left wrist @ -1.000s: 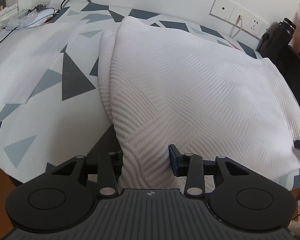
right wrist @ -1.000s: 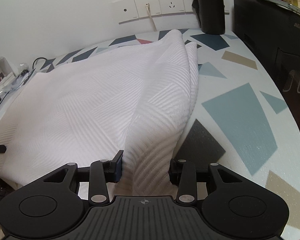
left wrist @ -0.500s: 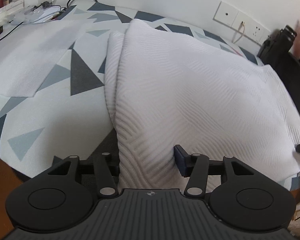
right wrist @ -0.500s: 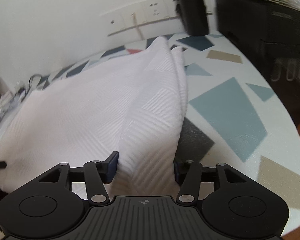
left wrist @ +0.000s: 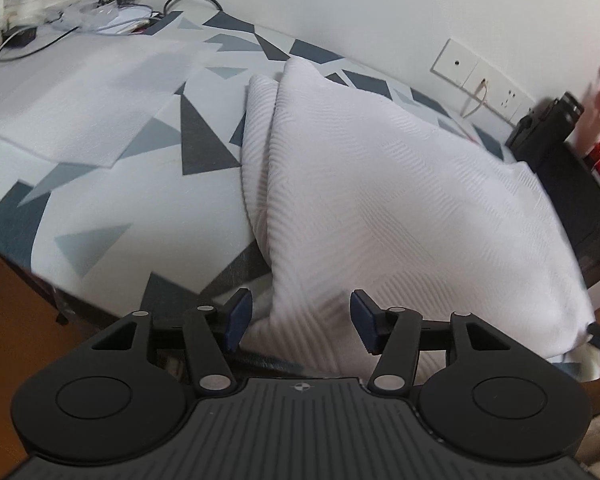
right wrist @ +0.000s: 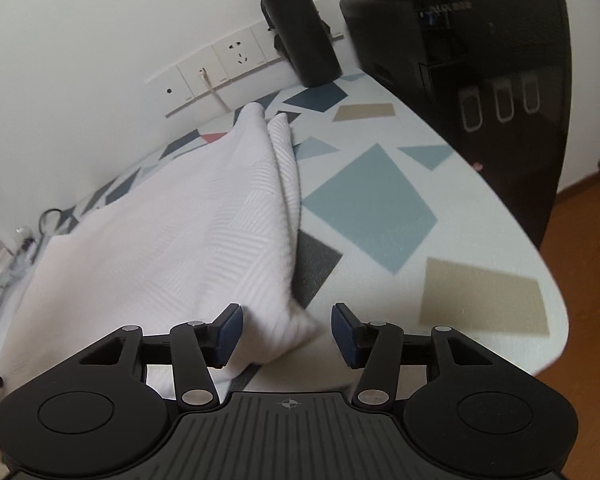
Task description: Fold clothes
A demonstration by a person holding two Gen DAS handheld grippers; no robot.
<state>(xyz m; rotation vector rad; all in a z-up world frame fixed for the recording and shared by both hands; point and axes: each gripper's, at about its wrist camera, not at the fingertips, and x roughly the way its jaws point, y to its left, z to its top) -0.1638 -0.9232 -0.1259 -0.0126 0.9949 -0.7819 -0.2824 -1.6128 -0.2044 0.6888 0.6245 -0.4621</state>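
Observation:
A white textured cloth (left wrist: 380, 200) lies folded on the patterned table (left wrist: 100, 208), with its doubled edge raised in a ridge. My left gripper (left wrist: 300, 318) is open at the table's near edge. A corner of the cloth sags between its blue pads (left wrist: 238, 316), with gaps on both sides. In the right wrist view the other end of the cloth (right wrist: 180, 240) tapers to a corner resting on the table (right wrist: 380, 208). My right gripper (right wrist: 286, 334) is open around that corner, which lies nearer the left pad.
A black bottle (right wrist: 300, 40) and a black appliance (right wrist: 480, 80) stand at the table's far right, below wall sockets (right wrist: 228, 56). A white foam sheet (left wrist: 80, 96) and cables (left wrist: 100, 20) lie at the left. Brown floor (left wrist: 12, 340) shows beyond the table edge.
Both grippers have drawn back toward the table's near edge. The cloth filled the gap between each pair of pads before and now sits loose between them.

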